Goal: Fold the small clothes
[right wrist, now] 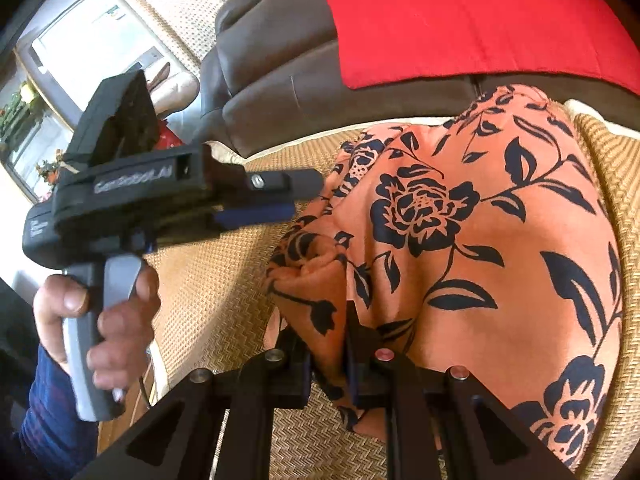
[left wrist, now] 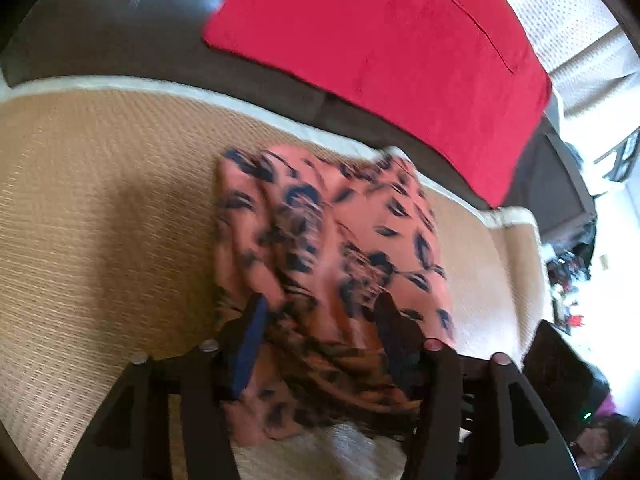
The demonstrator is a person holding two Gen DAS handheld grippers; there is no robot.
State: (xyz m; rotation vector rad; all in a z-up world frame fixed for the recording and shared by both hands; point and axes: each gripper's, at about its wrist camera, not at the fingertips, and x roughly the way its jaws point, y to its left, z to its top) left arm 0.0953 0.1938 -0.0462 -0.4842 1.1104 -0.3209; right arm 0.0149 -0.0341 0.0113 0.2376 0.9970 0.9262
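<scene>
Left wrist view: left gripper (left wrist: 320, 320) at 6 o'clock, jaws apart with the cloth (left wrist: 332, 264) lying between them, the fingers either side of a bunched edge without pinching it; picture blurred. Cloth, salmon-orange with dark navy flowers, at centre, spread on a woven tan mat (left wrist: 100, 208) that fills 7 to 10 o'clock and has a pale border. Red cushion (left wrist: 384, 52) at 12 to 2 o'clock, leaning on a dark brown sofa (left wrist: 100, 28) at 10 to 11 o'clock. Bright window glare at 3 o'clock. Right wrist view: right gripper (right wrist: 326, 344) at 6 o'clock, jaws drawn together and clamped on a gathered fold of the cloth (right wrist: 480, 232), which runs from centre out to 4 o'clock, lifted in pleats above the mat (right wrist: 224, 280). Left gripper (right wrist: 292, 196) at 9 o'clock, seen side-on, its tip just beside the cloth's 9 o'clock edge; whether it touches cannot be told. Hand (right wrist: 100, 308) at 8 o'clock wrapped round its grey handle. Cushion (right wrist: 480, 16) at 1 o'clock, sofa (right wrist: 272, 80) at 11 o'clock
</scene>
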